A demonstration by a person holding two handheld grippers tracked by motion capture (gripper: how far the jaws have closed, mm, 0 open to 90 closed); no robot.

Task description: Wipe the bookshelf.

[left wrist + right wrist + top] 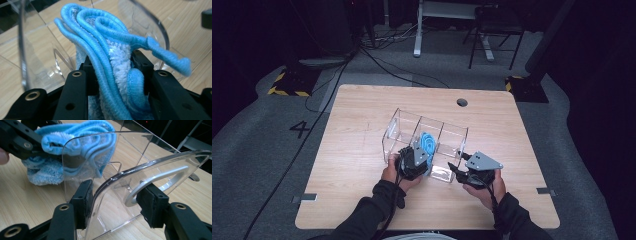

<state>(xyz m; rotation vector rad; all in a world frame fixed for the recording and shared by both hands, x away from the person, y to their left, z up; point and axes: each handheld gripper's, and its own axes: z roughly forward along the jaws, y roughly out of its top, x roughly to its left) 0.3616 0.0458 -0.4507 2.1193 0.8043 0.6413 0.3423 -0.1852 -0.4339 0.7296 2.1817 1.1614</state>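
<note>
A clear three-compartment organizer (394, 132) stands mid-table. My left gripper (419, 157) is at its near side, shut on a bunched blue cloth (428, 142) that hangs over the middle compartment. In the left gripper view the cloth (110, 50) is squeezed between the black jaws of the left gripper (113, 62). My right gripper (457, 167) is at the organizer's right near corner. In the right gripper view its pads (150, 205) sit against the clear walls of the organizer (155, 167), closed on that corner. The cloth (50, 170) shows beyond.
The wooden table (362, 200) has a round cable hole (462, 102) near its far edge. Bare wood lies to the left, right and far side of the organizer. Cables, a desk leg and a chair stand on the floor beyond.
</note>
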